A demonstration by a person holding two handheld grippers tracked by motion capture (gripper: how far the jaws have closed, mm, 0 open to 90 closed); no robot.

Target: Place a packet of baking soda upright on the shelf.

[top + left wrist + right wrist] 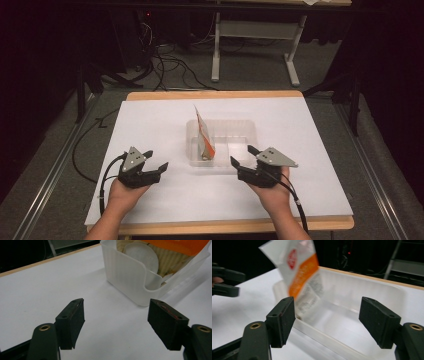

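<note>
Flanking clear tray [250,131]: left tongs [159,161], right tongs [242,155], both agape.

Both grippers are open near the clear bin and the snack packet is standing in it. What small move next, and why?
Probably ease the right gripper forward toward the packet. Its jaws stand open and empty at the bin's near edge, and the packet leans upright in the bin's left part, free of either gripper. The left gripper is open too, farther off.

A tray [247,127] sits mid-table [150,120], with a packet [205,136] leaning in its left part. The left claw [157,167] lies left of the tray and the right claw [241,156] right of it, both nearer the person.
</note>
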